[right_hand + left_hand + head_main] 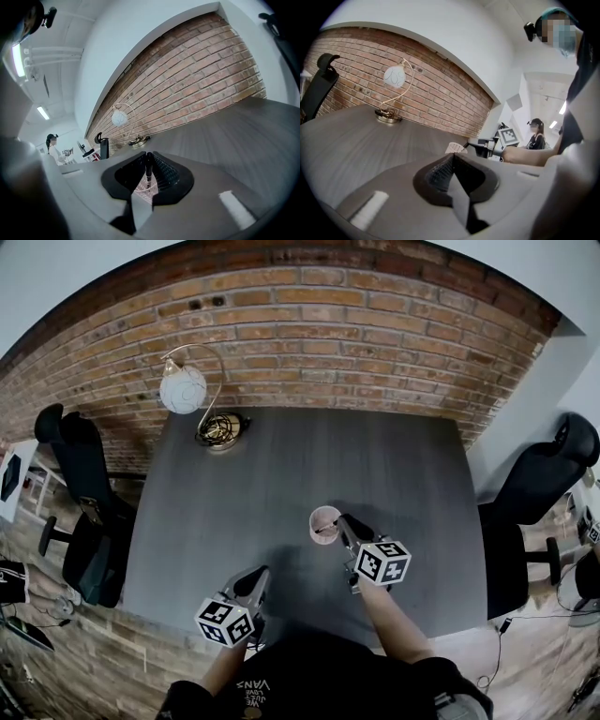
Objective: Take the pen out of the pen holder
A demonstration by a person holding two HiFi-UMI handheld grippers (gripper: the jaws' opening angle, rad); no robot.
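Right gripper (343, 522) has its ribbed black fingers clamped on the slim dark pen (148, 168), which stands in the round pink mesh pen holder (317, 515) on the grey woodgrain bench (281, 456); left gripper (261, 575), fingers together, hovers near the front edge

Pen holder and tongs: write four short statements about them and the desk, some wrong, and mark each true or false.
1. The right tongs are closed on the pen. True.
2. The left tongs grip the pen holder. False: they are shut on nothing and sit apart from it, near the front edge of the table.
3. The lamp stands at the table's far left corner, by the brick wall. True.
4. The pen holder lies tipped on its side. False: it stands upright with its mouth facing up, and the pen is over that mouth.
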